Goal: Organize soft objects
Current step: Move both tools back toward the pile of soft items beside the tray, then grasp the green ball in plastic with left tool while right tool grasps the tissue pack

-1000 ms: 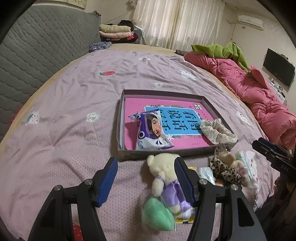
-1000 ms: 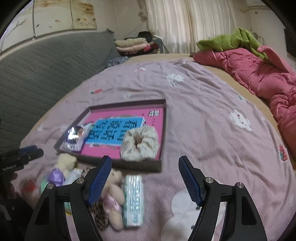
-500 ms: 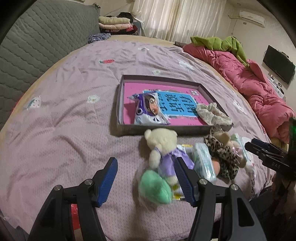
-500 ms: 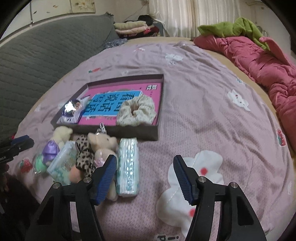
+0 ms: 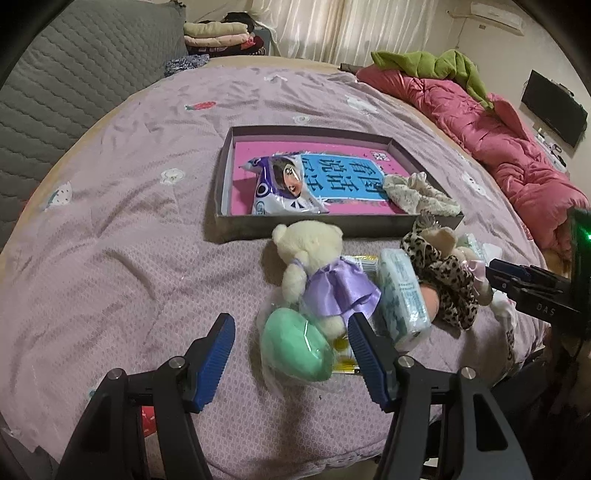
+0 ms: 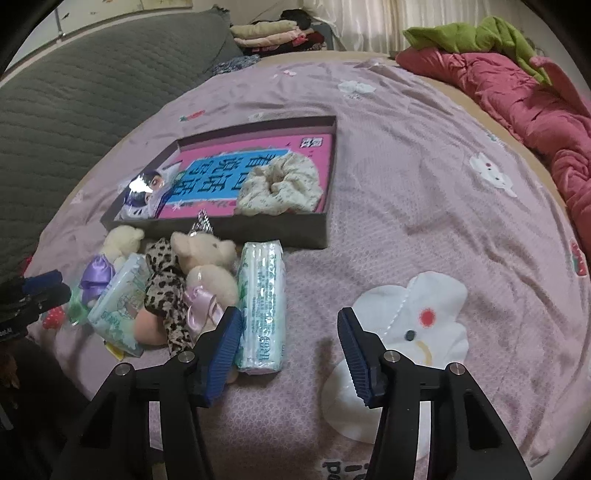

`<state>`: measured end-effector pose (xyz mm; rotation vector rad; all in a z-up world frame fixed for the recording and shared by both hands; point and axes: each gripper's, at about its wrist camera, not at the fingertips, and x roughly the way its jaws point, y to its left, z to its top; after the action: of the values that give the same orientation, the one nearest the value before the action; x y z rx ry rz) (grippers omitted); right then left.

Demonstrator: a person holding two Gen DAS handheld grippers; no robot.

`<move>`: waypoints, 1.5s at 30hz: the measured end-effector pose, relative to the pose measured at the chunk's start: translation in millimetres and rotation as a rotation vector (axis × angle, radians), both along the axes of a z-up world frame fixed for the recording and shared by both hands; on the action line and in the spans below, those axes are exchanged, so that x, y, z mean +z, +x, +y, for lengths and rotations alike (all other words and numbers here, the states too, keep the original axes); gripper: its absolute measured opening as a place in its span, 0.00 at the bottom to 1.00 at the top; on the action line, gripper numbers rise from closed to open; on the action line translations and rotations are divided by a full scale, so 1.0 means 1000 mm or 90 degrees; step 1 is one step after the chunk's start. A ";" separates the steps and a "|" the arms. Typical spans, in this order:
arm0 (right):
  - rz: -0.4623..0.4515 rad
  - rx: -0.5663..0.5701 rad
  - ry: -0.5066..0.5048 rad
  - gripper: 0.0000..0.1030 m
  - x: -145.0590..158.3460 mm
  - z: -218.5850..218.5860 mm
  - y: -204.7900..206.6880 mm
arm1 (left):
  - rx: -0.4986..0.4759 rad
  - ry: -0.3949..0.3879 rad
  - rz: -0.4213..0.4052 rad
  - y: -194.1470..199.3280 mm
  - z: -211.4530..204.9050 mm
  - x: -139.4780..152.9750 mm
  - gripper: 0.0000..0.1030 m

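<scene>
A shallow dark box (image 5: 221,173) (image 6: 280,227) with a pink bottom lies on the bed. It holds a cartoon packet (image 5: 286,186) and a cream scrunchie (image 6: 280,184). In front of it lie a cream bear in a purple dress (image 5: 317,266), a green heart pouch (image 5: 291,345), tissue packs (image 6: 262,302) (image 5: 402,295), a leopard toy (image 6: 166,291) and a second bear (image 6: 207,266). My left gripper (image 5: 290,332) is open, its fingers on either side of the green pouch. My right gripper (image 6: 290,325) is open and empty, beside the tissue pack.
The bed has a lilac sheet (image 5: 129,221) with white cartoon patches (image 6: 410,325). A red quilt (image 5: 498,147) and green cloth (image 6: 476,37) lie at the far right. A grey padded headboard (image 6: 74,96) stands at the left. Folded clothes (image 5: 218,33) sit behind.
Both grippers have pulled back toward the near edge of the bed. The whole row of toys and packs in front of the box has come into view. Both stay open.
</scene>
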<state>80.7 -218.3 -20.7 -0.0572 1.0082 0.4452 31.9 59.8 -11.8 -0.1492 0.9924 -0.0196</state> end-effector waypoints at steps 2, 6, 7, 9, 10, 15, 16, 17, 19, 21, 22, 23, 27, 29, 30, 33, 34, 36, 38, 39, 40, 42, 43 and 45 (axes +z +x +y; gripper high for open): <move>-0.005 0.007 -0.008 0.54 0.000 0.003 0.000 | -0.001 0.000 0.002 0.000 0.000 -0.001 0.61; 0.008 0.004 0.003 0.54 -0.004 0.004 0.004 | -0.008 -0.001 0.007 -0.001 -0.003 -0.003 0.61; 0.012 0.006 0.005 0.54 -0.006 0.005 0.005 | -0.010 0.001 0.009 -0.001 -0.004 -0.003 0.61; 0.015 0.007 0.006 0.52 -0.008 0.006 0.007 | -0.011 0.002 0.013 -0.001 -0.005 -0.005 0.61; 0.016 0.007 0.008 0.49 -0.009 0.006 0.009 | -0.011 -0.001 0.016 -0.002 -0.005 -0.006 0.61; 0.024 0.006 0.020 0.36 -0.013 0.007 0.017 | -0.003 -0.006 0.028 0.000 -0.001 -0.012 0.61; 0.026 0.007 0.017 0.30 -0.015 0.009 0.018 | -0.002 -0.008 0.031 0.000 0.000 -0.013 0.61; 0.027 0.009 0.015 0.29 -0.016 0.010 0.019 | -0.002 -0.009 0.037 0.000 0.000 -0.014 0.61; 0.032 0.011 0.018 0.29 -0.018 0.012 0.021 | -0.006 -0.009 0.047 0.001 -0.001 -0.018 0.61; 0.032 0.011 0.018 0.29 -0.019 0.013 0.022 | -0.011 -0.005 0.057 0.001 -0.003 -0.021 0.61; 0.034 0.009 0.021 0.29 -0.019 0.013 0.022 | -0.013 -0.003 0.061 0.002 -0.003 -0.023 0.61; 0.036 0.008 0.024 0.29 -0.020 0.012 0.023 | -0.014 -0.002 0.065 0.002 -0.003 -0.024 0.61; 0.046 -0.001 0.041 0.30 -0.021 0.008 0.025 | -0.007 -0.006 0.078 0.004 0.000 -0.029 0.61; 0.048 -0.003 0.043 0.30 -0.022 0.007 0.026 | -0.002 -0.006 0.080 0.004 0.002 -0.030 0.61; 0.049 -0.002 0.043 0.30 -0.022 0.007 0.027 | 0.001 -0.009 0.081 0.005 0.004 -0.031 0.61; 0.049 0.001 0.041 0.30 -0.022 0.009 0.028 | 0.007 -0.021 0.082 0.006 0.008 -0.032 0.61; 0.048 0.002 0.040 0.30 -0.023 0.009 0.028 | 0.008 -0.026 0.082 0.007 0.010 -0.033 0.61; 0.046 0.005 0.036 0.29 -0.023 0.011 0.029 | 0.014 -0.033 0.087 0.009 0.012 -0.035 0.61; 0.045 0.006 0.034 0.29 -0.024 0.012 0.029 | 0.014 -0.037 0.089 0.010 0.013 -0.037 0.61; 0.043 0.006 0.032 0.29 -0.024 0.013 0.029 | 0.013 -0.035 0.089 0.010 0.013 -0.037 0.61; 0.042 0.007 0.030 0.29 -0.025 0.014 0.029 | 0.014 -0.033 0.089 0.011 0.013 -0.038 0.61; 0.040 0.010 0.027 0.29 -0.025 0.015 0.029 | 0.014 -0.031 0.086 0.012 0.014 -0.038 0.58; 0.040 0.010 0.027 0.29 -0.025 0.016 0.029 | 0.014 -0.029 0.085 0.013 0.014 -0.038 0.55; 0.042 0.009 0.030 0.29 -0.025 0.016 0.030 | 0.014 -0.024 0.085 0.014 0.014 -0.039 0.55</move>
<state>110.9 -202.7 -45.5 -0.0068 1.0626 0.4856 46.0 74.0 -50.5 -0.1981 1.1244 -0.0085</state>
